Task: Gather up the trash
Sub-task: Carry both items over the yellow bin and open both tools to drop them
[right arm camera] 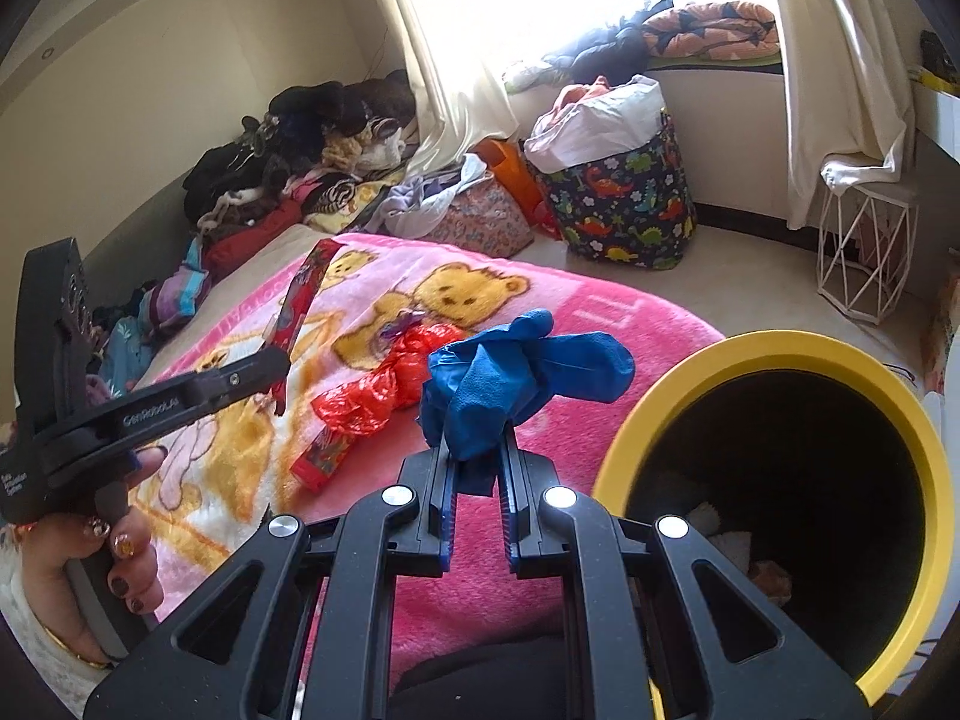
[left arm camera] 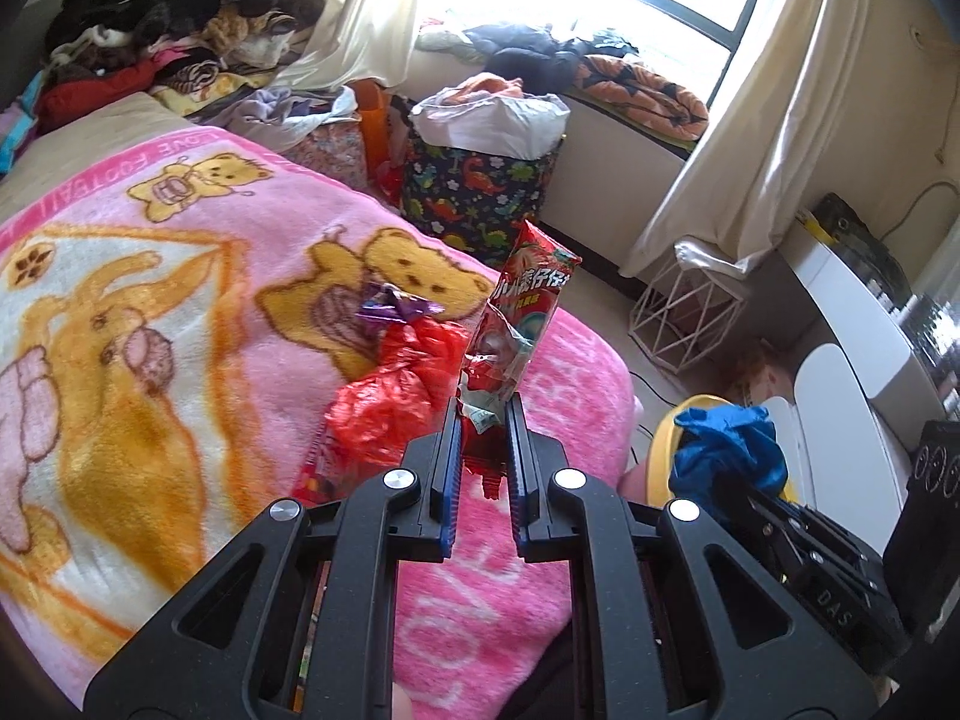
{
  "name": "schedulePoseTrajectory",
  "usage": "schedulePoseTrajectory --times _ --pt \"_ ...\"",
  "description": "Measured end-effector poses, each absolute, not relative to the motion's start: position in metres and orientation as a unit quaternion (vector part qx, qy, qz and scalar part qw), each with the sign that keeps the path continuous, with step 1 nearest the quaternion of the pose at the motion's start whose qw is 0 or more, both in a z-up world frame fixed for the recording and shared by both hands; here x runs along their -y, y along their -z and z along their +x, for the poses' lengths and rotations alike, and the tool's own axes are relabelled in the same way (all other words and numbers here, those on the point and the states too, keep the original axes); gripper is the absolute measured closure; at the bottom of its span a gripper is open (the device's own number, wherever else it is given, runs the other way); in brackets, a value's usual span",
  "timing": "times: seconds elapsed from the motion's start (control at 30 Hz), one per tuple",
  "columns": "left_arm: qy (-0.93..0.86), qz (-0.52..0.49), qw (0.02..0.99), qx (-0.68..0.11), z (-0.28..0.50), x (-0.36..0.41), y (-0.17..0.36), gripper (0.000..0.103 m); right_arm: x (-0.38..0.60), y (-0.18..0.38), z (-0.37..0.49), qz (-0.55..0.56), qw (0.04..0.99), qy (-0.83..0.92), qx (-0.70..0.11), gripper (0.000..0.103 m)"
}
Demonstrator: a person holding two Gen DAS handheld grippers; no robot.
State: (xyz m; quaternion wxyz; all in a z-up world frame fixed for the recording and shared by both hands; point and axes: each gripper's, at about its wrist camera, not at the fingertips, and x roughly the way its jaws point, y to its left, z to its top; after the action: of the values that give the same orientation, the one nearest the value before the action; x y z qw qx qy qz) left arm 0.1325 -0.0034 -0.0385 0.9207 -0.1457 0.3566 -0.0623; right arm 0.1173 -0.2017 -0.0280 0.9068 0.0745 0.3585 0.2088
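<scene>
Left claw [left arm camera: 485, 414]: clamped on glossy red wrapper [left arm camera: 521, 312] | right claw [right arm camera: 475, 450]: clamped on crumpled blue glove [right arm camera: 510, 378] | yellow-rimmed bin [right arm camera: 780, 354] interior seen only by right wrist.

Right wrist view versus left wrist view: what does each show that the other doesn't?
Only the right wrist view looks into the yellow bin, with some scraps in its dark bottom, and shows the hand that holds the left gripper. It also shows the right gripper shut on blue trash.

Only the left wrist view shows the printed face of the red wrapper that the left gripper holds upright, and white furniture at right.

Both show the pink blanket, the crumpled red bag and the dinosaur basket.
</scene>
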Motion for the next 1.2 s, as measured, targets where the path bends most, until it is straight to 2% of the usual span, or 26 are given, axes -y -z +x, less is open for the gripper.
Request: schedulePoseTrajectory --times 1.2 --pt "0.151 -0.104 0.909 -0.374 0.125 0.103 0.039 0.095 0.299 0.019 0.106 0.131 0.926 -0.122 -0.333 0.091"
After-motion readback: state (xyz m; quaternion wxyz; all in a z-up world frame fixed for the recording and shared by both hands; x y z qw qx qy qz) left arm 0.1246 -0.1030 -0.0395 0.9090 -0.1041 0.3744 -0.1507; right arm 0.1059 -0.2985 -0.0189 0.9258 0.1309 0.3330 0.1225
